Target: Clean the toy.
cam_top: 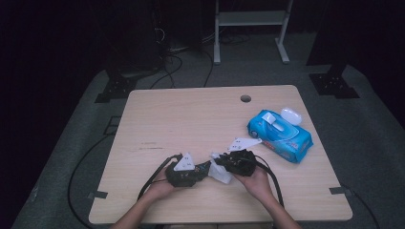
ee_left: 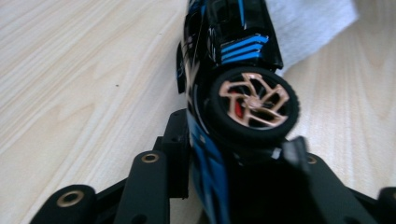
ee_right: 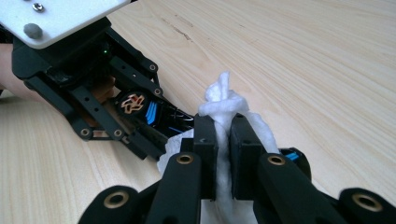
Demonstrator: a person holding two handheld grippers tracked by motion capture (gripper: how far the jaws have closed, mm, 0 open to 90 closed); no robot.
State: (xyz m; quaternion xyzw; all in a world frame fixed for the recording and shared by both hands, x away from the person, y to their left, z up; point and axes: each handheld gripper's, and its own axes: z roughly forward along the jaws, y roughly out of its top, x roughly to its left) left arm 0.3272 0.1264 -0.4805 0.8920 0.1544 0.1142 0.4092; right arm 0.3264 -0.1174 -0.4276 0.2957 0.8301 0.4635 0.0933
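Seemingly for a wipe-down, the high view has the two tools meeting near the front edge of the desk, about midway along it: the left gripper carries a small dark toy car and the right gripper brings a white wet wipe up against it. A blue wipe pack lies toward the right edge with a white earbud case touching its far side, presumably the source of the wipe

From the left gripper view, the left gripper is clamped on the flanks of the toy car, which lies on its side with a bronze-spoked wheel facing the camera; its long axis runs straight out along the jaws, the free end resting over the wet wipe. That grip likely steadies the body for cleaning

From the right gripper view, the right gripper pinches a bunched wet wipe, tuft upward, while the left gripper presents the toy car end-on toward it, close beside the cloth
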